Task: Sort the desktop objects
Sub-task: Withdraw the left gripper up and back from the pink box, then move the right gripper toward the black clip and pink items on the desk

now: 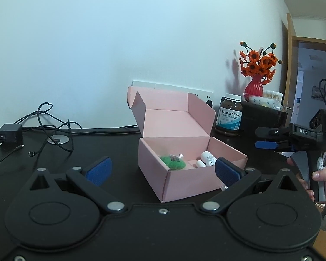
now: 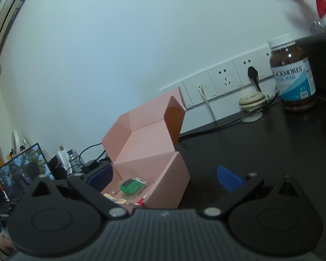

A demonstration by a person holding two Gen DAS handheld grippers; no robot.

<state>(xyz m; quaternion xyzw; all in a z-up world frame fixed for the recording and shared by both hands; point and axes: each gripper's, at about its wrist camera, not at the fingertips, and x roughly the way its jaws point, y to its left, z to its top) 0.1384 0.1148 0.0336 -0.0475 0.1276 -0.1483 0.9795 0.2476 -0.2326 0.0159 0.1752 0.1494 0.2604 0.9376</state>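
Observation:
An open pink cardboard box sits on the black desk, lid up. Inside lie a green packet and small white bottles. My left gripper is open and empty, its blue pads on either side of the box's near corner. My right gripper is open and empty; the box stands between its fingers, with the green packet in it. The right gripper also shows at the right edge of the left wrist view, held by a hand.
A brown Blackmores fish oil bottle stands right of the box by a dark case and a red vase of orange flowers. Cables and a black adapter lie at the left. Wall sockets line the back edge.

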